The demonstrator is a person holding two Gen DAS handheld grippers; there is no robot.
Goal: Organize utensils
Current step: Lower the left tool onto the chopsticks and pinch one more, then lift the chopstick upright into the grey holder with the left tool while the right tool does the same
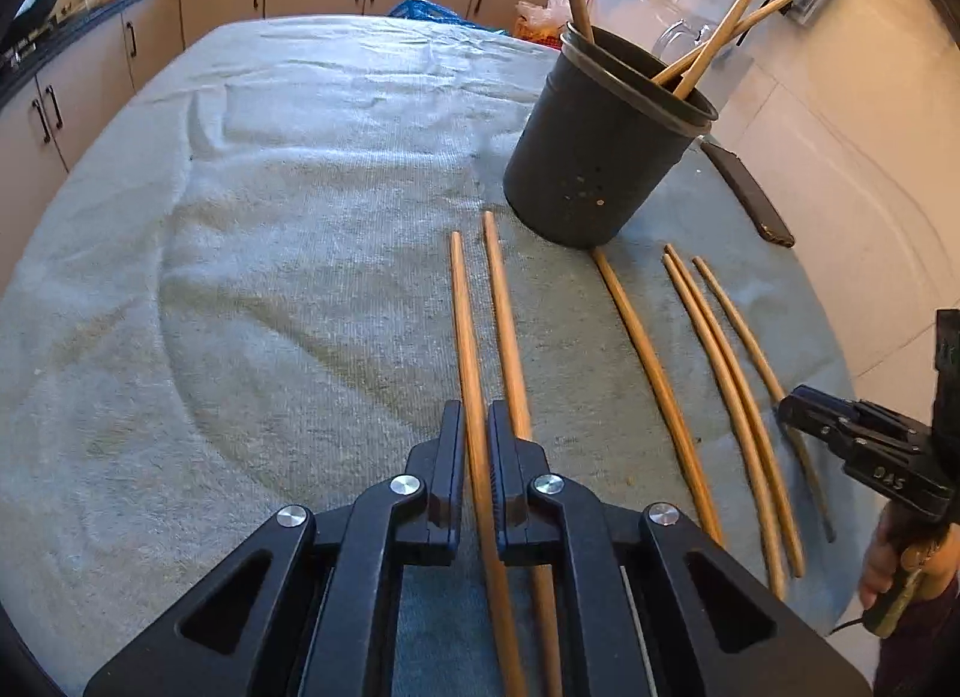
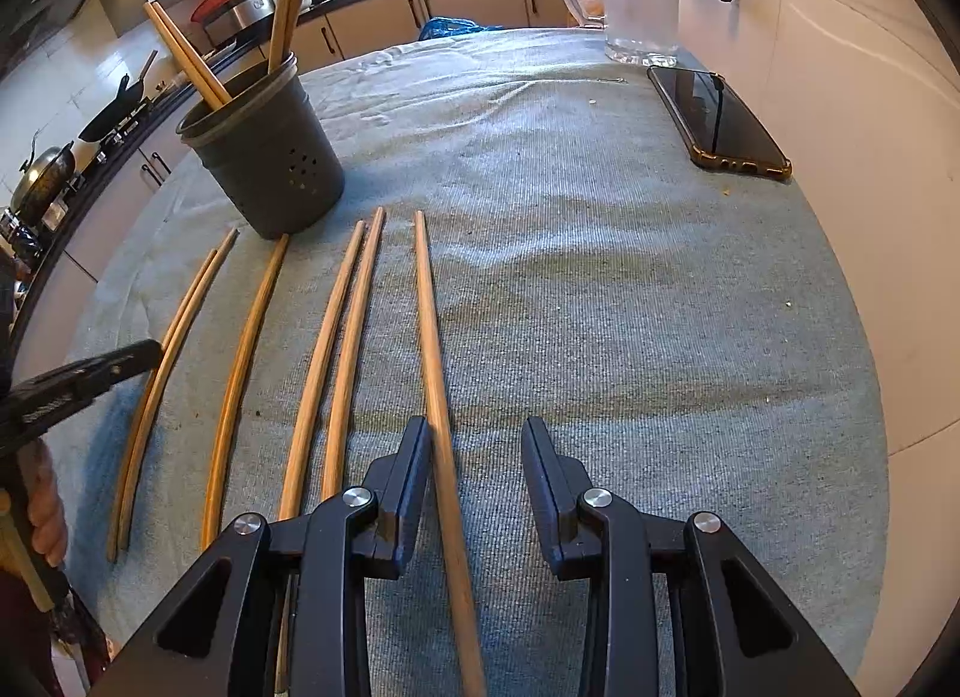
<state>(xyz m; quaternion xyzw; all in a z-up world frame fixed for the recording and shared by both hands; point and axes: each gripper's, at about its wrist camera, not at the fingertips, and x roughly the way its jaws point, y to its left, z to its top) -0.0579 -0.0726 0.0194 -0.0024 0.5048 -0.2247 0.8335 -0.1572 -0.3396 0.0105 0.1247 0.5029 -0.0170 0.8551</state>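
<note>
Your left tongs pinch the leftmost chopstick near its thick end; right tongs gape, empty, over the rightmost chopstick. Light, stiff, slippery: grip mid-shaft, near the holder.

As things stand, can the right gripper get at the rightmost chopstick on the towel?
Probably yes. The right gripper has its jaws open, and the rightmost chopstick already runs between them, close against the left one. Nothing lies over it on the towel.
</note>
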